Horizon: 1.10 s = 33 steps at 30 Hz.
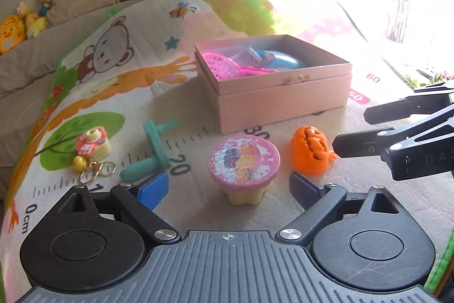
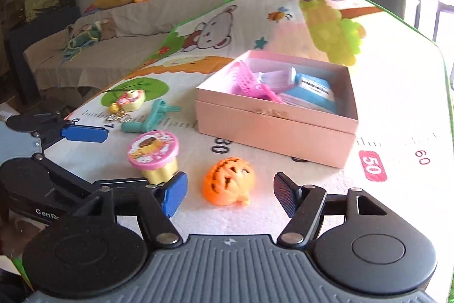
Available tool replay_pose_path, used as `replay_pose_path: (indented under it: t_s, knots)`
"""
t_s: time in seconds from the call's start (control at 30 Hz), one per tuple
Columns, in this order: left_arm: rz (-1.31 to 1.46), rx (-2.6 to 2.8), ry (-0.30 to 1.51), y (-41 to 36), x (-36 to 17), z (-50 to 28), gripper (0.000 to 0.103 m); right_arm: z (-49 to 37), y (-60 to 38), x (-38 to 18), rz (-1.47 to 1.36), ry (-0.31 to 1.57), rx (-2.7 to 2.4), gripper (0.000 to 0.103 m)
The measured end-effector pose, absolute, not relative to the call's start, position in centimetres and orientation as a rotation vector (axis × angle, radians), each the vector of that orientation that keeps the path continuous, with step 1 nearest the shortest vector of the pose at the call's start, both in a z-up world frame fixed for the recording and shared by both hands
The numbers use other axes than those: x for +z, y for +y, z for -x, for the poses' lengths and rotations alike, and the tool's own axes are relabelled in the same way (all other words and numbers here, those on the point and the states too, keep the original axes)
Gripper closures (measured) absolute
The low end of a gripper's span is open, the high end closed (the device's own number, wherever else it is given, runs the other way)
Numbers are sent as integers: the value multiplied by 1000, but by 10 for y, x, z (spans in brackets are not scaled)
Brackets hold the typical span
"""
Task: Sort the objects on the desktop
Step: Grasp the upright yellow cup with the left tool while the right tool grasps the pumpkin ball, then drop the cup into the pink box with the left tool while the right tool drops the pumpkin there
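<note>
Pumpkin toy before spread right claw, seemingly untouched

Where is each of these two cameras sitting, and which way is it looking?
Left wrist view: rides on the left gripper, looking forward and down over the play mat; the pink-lidded cup lies ahead between its open fingers; the right gripper pokes in from the right.
Right wrist view: rides on the right gripper, aimed at the orange pumpkin toy between its open fingers; the left gripper shows at the left edge.
Shared: cup, pumpkin, pink box, teal toy, camera keychain.
</note>
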<state>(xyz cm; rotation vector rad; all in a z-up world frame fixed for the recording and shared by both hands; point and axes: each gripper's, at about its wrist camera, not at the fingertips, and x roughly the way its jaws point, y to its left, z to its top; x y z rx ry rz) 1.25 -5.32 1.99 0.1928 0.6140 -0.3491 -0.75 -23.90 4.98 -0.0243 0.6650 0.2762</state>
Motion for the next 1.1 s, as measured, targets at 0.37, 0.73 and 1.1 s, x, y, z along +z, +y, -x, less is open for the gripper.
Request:
replay_pose_path:
  t_s: [0.37,0.73,1.1]
  knots:
    - [-206,-304,663,-37,17,-12,51,-33,-219,29,-49,764,297,35]
    - [-233,-354,597,-37,45,20,55,2,-230,63,103,771,324,56]
    - [-218,-393,285,-91,137,-55,53,-26,-299,199,42,478,202,56]
